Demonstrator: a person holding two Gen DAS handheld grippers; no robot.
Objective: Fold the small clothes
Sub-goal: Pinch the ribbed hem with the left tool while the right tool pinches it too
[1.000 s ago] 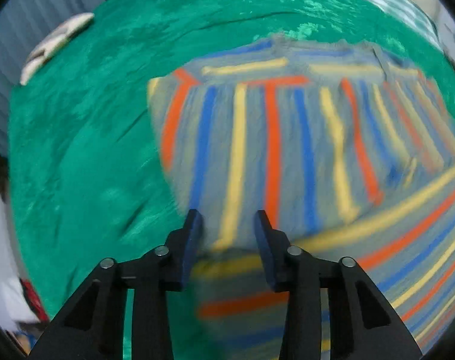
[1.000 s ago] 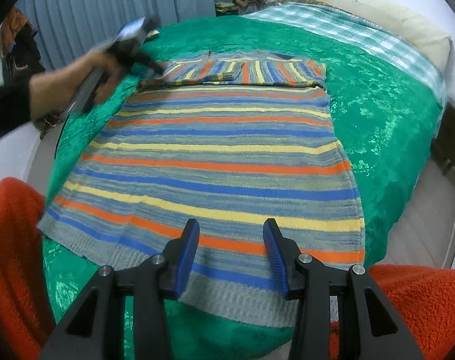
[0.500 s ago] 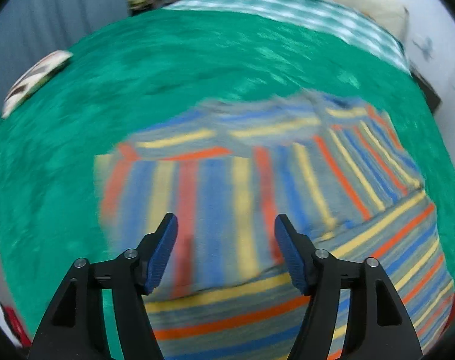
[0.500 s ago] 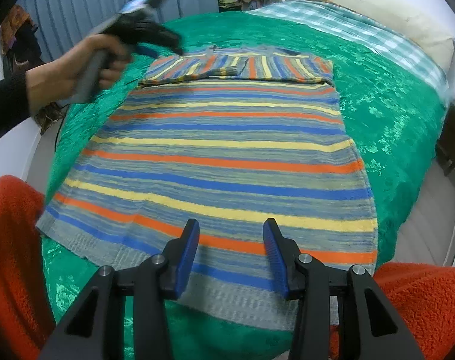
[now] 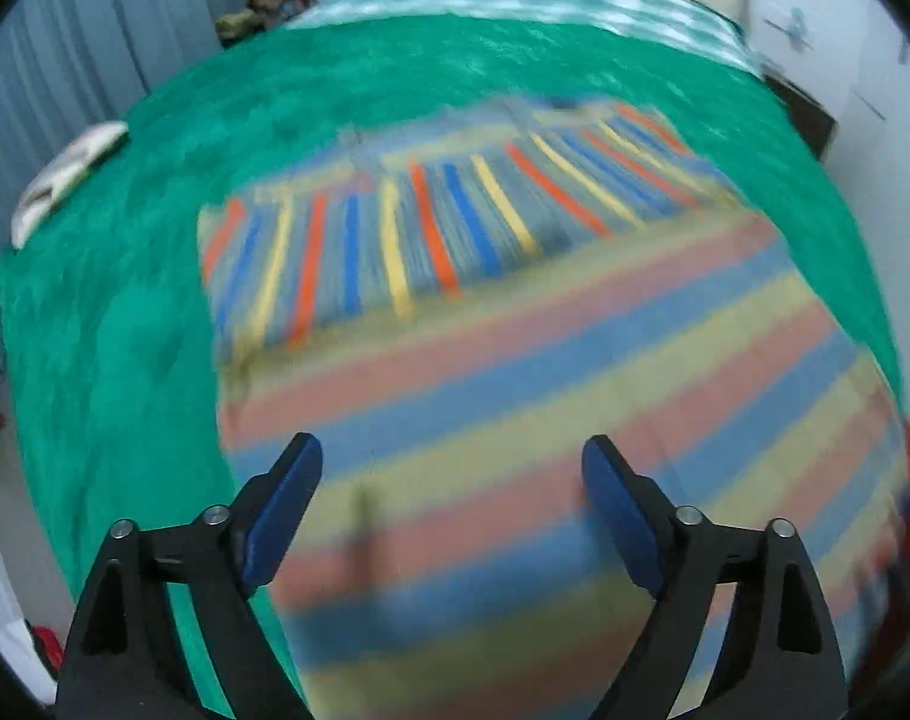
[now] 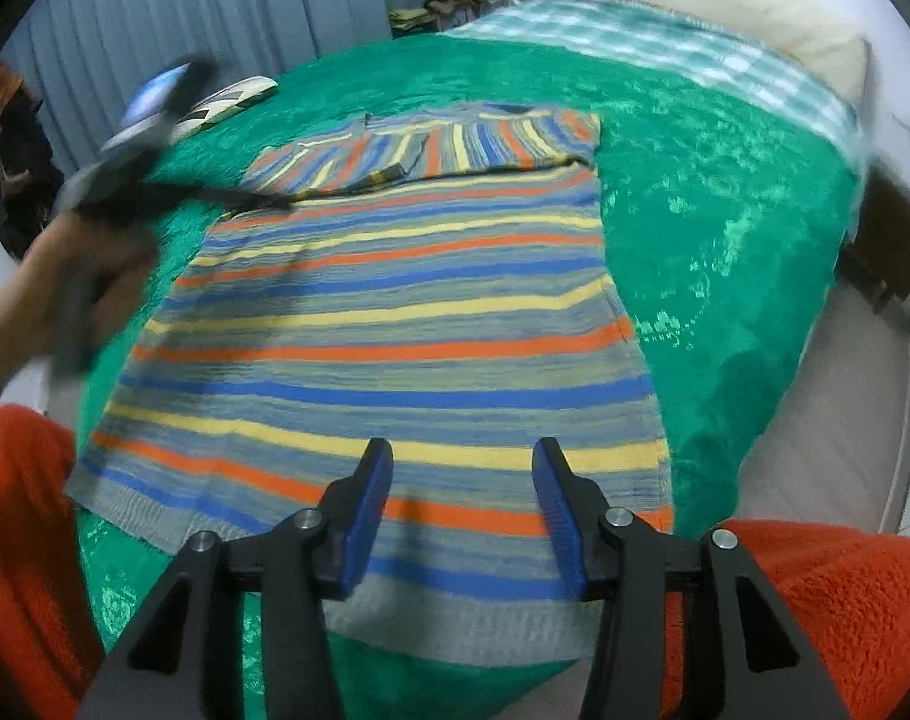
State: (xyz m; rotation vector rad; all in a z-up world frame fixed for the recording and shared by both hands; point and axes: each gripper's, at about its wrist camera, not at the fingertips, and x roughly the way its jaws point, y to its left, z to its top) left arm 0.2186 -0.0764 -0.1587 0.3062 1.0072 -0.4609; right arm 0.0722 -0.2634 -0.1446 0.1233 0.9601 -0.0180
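**Both grippers over the striped sweater**

My left gripper (image 5: 452, 468) is opening wide, with nothing between its blue fingers (image 5: 284, 507). It hangs over the striped sweater (image 6: 395, 324). My right gripper (image 6: 462, 480) is opening a little too, holding nothing, above the sweater's bottom edge. The sweater lies flat on the green blanket (image 6: 724, 192), its sleeves folded across the top. My left hand (image 6: 65, 276) looks blurry beside the sweater.

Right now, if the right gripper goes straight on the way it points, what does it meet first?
Probably the striped knitted sweater lying flat on the green bedspread: the right gripper, jaws opening and empty, points down at its near hem.
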